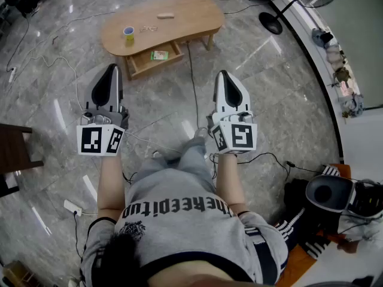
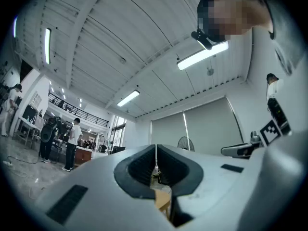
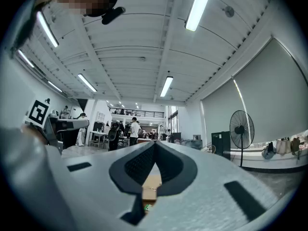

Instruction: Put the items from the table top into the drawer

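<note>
Nearest the lens, a person's grey shirt (image 1: pixel 179 214) was seen, with both forearms stretched toward the wooden counter (image 1: pixel 194 14). Well short of the counter, the left gripper (image 1: pixel 112 70) and the right gripper (image 1: pixel 223 75) were held over the marble floor (image 1: pixel 269 100). Each had its jaws pressed fully together, with nothing caught between them. On the counter, a yellow cup (image 1: pixel 128 34), a small pale block (image 1: pixel 166 15) and a small clear item (image 1: pixel 148 28) were laid out. Under the counter's near edge, the drawer (image 1: pixel 143 66) was pulled open, with a green packet (image 1: pixel 159 55) inside. A black cable (image 1: pixel 192 82) was run across the floor from the counter toward the person, and a fan base (image 1: pixel 273 23) was set to the counter's right.
</note>
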`<state>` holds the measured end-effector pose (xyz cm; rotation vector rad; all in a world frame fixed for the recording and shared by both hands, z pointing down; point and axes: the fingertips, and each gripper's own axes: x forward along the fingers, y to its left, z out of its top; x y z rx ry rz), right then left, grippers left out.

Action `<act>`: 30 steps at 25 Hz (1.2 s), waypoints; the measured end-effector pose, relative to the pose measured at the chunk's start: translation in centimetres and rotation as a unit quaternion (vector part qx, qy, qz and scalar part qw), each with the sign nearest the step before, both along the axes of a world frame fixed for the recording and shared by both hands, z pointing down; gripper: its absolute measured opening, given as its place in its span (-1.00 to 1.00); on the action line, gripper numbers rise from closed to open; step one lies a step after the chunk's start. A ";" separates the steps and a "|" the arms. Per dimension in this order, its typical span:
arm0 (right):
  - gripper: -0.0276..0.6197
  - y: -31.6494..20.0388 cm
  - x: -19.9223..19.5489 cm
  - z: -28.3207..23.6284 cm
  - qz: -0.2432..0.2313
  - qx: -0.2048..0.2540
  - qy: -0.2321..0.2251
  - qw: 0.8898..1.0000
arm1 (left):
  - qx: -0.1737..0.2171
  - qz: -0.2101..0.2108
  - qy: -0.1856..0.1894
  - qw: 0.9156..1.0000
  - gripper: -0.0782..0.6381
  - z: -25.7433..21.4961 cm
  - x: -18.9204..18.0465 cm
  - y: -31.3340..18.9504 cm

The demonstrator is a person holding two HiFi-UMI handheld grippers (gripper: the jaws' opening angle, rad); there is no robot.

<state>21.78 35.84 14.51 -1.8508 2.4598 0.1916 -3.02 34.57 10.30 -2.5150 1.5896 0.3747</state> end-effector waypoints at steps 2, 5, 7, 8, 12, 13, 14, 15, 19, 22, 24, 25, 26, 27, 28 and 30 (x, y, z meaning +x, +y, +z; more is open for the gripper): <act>-0.91 0.2 -0.3 0.1 0.002 0.001 0.001 1.000 | 0.000 -0.001 0.001 1.000 -0.75 0.1 -0.5 0.2; -0.91 0.3 -0.8 0.1 0.003 0.004 0.002 1.000 | 0.000 -0.002 0.002 1.000 -0.75 0.3 -1.1 0.3; -0.91 0.3 -1.1 0.1 0.003 0.004 0.002 1.000 | 0.001 -0.003 0.002 1.000 -0.75 0.2 -1.4 0.4; -0.91 0.2 -1.2 0.0 0.002 0.004 0.002 1.000 | 0.001 -0.004 0.002 1.000 -0.75 0.2 -1.5 0.4; -0.91 0.0 -1.9 0.0 0.000 0.006 0.003 1.000 | 0.002 -0.008 0.002 1.000 -0.75 0.2 -2.3 0.4; -0.91 -0.1 -2.2 0.0 0.001 0.007 0.002 1.000 | 0.002 -0.009 0.003 1.000 -0.75 0.3 -2.6 0.4; -0.91 -0.2 -2.4 0.0 0.003 0.009 0.001 1.000 | 0.002 -0.010 0.004 1.000 -0.75 0.3 -3.0 0.4; -0.91 -0.3 -2.5 0.0 0.005 0.010 -0.001 1.000 | 0.002 -0.012 0.004 1.000 -0.75 0.3 -3.4 0.3; -0.91 -0.9 -2.6 0.1 0.009 0.006 -0.011 1.000 | 0.001 -0.014 0.005 1.000 -0.75 0.5 -4.2 -0.1; -0.91 -1.6 -2.8 0.5 0.003 -0.001 -0.010 1.000 | -0.001 -0.016 0.008 1.000 -0.75 0.9 -4.4 -0.8; -0.91 -2.4 -2.9 0.7 -0.001 -0.001 -0.006 1.000 | -0.004 -0.018 0.011 1.000 -0.75 1.1 -4.4 -1.6; -0.91 -3.0 -2.9 0.7 -0.003 -0.001 -0.005 1.000 | -0.005 -0.018 0.011 1.000 -0.75 1.1 -4.4 -2.2; -0.91 -3.8 -2.9 0.6 -0.005 -0.002 -0.004 1.000 | -0.005 -0.019 0.012 1.000 -0.75 1.1 -4.3 -2.9; -0.91 -4.6 -2.9 0.6 -0.007 -0.003 -0.003 1.000 | -0.005 -0.020 0.011 1.000 -0.75 1.0 -4.3 -3.7; -0.91 -5.5 -2.9 0.7 -0.008 -0.004 -0.004 1.000 | -0.005 -0.021 0.010 1.000 -0.75 1.1 -4.3 -4.5; -0.91 -7.6 -2.7 0.9 -0.011 -0.005 -0.007 1.000 | -0.005 -0.025 0.010 1.000 -0.75 1.3 -4.4 -6.4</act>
